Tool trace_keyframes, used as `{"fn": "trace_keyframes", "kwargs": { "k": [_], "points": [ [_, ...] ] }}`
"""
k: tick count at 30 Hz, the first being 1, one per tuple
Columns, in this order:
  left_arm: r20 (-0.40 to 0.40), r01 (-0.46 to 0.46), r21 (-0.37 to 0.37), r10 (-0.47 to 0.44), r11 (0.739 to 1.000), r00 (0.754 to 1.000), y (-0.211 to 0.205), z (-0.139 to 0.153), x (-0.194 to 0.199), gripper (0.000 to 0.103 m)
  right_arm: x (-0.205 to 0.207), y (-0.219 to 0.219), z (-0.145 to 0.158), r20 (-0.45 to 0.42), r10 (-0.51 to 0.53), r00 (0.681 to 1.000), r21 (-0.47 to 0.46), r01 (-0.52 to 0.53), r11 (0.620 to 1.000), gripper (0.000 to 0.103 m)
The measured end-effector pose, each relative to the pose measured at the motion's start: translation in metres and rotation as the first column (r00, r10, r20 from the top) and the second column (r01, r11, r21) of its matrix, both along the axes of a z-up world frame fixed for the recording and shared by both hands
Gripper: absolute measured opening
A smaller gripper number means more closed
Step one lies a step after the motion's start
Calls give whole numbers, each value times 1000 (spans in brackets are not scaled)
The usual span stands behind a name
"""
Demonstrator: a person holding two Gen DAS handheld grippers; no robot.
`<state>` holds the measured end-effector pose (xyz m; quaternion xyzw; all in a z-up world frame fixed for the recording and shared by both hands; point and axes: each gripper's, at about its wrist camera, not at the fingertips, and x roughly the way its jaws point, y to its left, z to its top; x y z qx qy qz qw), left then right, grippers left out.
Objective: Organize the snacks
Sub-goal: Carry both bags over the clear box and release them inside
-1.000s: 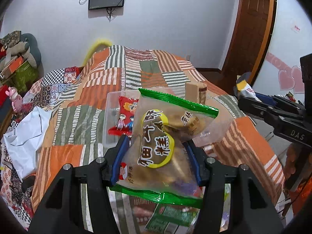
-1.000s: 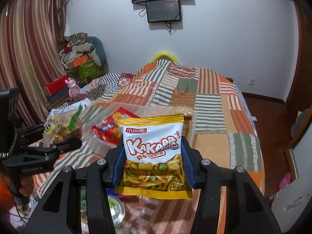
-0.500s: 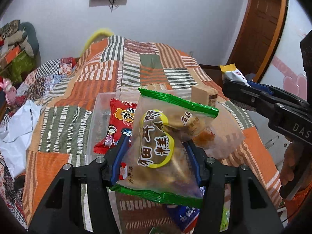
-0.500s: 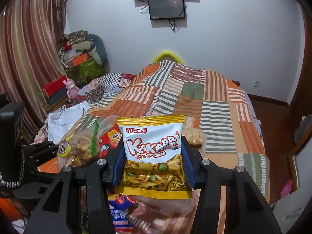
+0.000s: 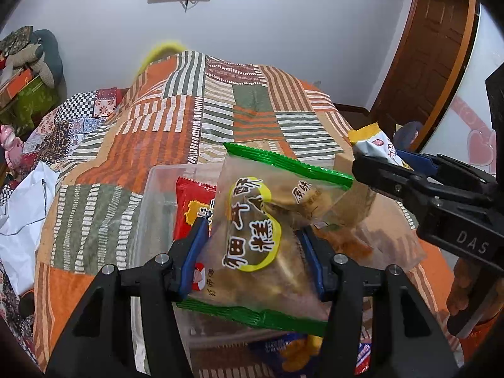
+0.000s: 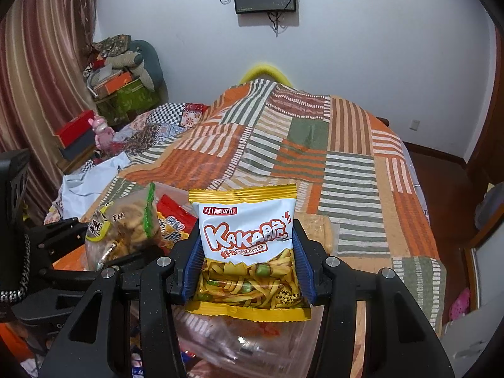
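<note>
Left gripper (image 5: 253, 253) is clenched on the green-edged clear snack pack (image 5: 267, 239), hanging over the clear bin (image 5: 151, 201) w/ a red packet (image 5: 192, 211) inside at approx 10 o'clock of the pack. Right gripper (image 6: 249, 266) grasps the Kaka chips bag (image 6: 247, 249), above the bin's right part. Looks like the drop-in step; next: lower both, let go w/o toppling the bin.
</note>
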<state>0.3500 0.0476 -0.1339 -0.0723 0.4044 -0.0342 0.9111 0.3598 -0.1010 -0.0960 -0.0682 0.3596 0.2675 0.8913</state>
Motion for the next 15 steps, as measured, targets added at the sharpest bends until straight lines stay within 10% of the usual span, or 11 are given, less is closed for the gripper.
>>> {"fn": "trace_keyframes", "kwargs": {
  "k": [15],
  "points": [
    [-5,-3,-35,3,999,1000,-4,-8,19,60,9,6,-8,-34,10,999,-4,-10,1000,50]
  ]
}}
